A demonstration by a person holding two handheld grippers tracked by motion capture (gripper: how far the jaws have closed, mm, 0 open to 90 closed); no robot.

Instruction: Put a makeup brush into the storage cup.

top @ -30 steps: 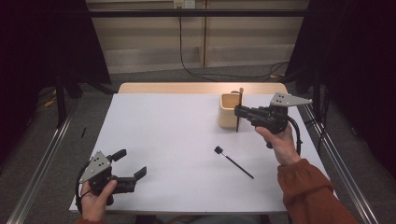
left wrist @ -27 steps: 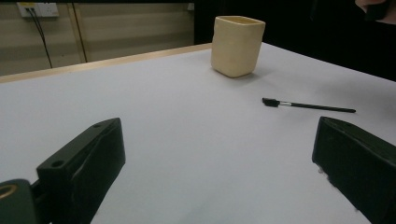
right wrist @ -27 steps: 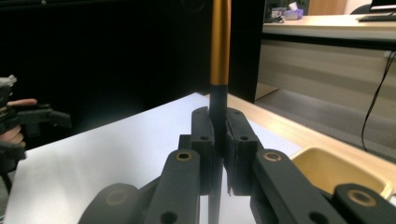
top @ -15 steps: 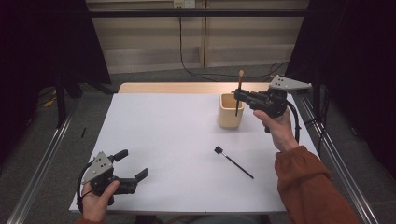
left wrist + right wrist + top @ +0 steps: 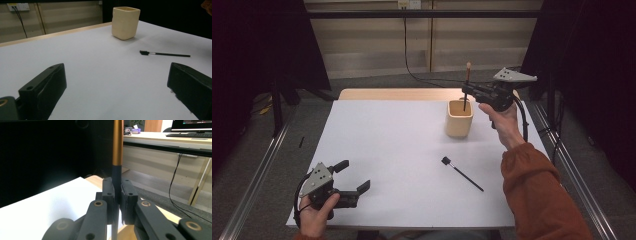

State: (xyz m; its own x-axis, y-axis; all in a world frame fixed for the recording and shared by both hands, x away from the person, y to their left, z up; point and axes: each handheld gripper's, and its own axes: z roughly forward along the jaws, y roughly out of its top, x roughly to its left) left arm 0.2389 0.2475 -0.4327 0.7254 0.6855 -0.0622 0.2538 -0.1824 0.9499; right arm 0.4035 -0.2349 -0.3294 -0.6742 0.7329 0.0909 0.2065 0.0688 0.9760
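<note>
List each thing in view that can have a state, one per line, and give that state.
Right gripper: shut on the upright brush.
Upright brush: held vertical, lower end inside the cup's mouth.
Cup: standing upright on the table.
Black brush: lying flat on the table, untouched.
Left gripper: open, holding nothing.

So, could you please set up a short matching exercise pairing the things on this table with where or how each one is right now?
Things:
1. upright brush
2. flat brush
3. cup
4. left tongs

States:
A. open, with nothing between them
B. lying on the white table
C. clamped in the right tongs
D. standing near the far edge, beige

Pairs: 1-C, 2-B, 3-D, 4-A
</note>
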